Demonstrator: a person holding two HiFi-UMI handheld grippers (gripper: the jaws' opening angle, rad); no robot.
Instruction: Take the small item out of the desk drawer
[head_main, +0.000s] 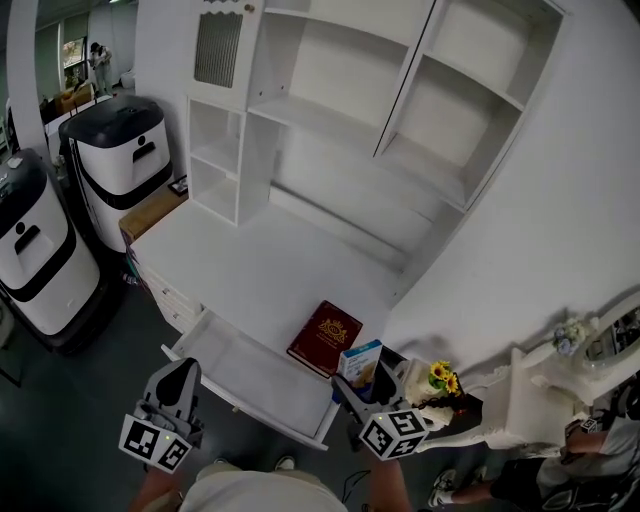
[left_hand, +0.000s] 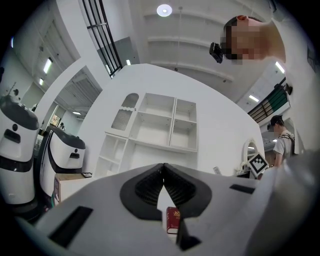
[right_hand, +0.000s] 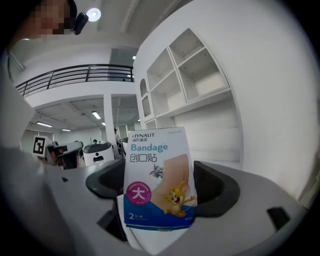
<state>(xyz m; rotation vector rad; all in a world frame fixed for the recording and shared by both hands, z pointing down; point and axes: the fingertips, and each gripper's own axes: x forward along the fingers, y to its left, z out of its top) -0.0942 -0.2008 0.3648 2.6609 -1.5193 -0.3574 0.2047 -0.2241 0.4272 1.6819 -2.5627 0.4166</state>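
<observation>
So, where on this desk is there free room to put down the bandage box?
The desktop is bare from the red book back to the shelf unit. The open drawer also looks empty. It is crowded on the right, by the book and the flowers.

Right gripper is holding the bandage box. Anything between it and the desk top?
Only the dark red hardcover book, lying on the white desk top right beside the blue-and-white cardboard bandage box clamped in the right gripper. Past the book, the top looks bare.
</observation>
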